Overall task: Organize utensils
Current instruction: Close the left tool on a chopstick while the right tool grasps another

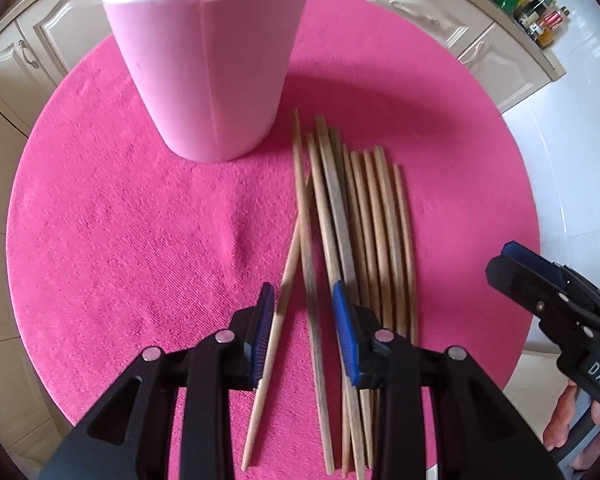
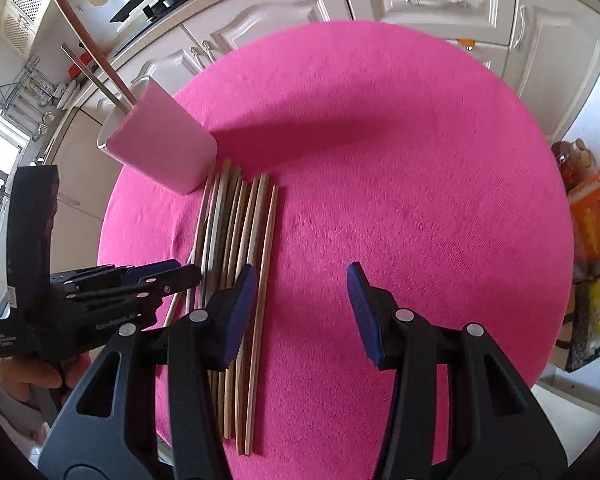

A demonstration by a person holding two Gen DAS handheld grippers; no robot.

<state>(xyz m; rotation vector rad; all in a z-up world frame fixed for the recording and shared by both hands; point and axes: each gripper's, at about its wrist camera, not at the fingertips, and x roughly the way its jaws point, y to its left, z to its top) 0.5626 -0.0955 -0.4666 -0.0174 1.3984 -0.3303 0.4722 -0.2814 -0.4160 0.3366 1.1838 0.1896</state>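
So the pink cup (image 1: 204, 80) is the thing to orient by here: it's a smooth, glossy, slightly tapered holder standing upright on a round table covered in a fuzzy hot-pink cloth (image 1: 120, 220), and from the right wrist view there are already a couple of long sticks poking out of its top. Right beside its base lies the bundle of wooden chopsticks (image 1: 356, 220), thin, round, tapering to points, pale to brownish wood, mostly lined up side by side with one or two on the cup side splayed off at an angle. The left gripper (image 1: 300, 332) hangs over the near ends of those strays, on the end away from the cup, its ribbed blue pads (image 1: 346, 332) parted with two sticks sitting between them and nothing pinched as far as I can tell, so I'd guess it's lining up to grab a pair. The right gripper (image 2: 302, 312) is on the far side of the bundle from the cup, fingers spread and empty, its left pad above the outermost stick and the rest over bare cloth. Probably waiting its turn or about to steady the pile. Laying them flat and parallel next to the cup makes picking pairs easy, I reckon.
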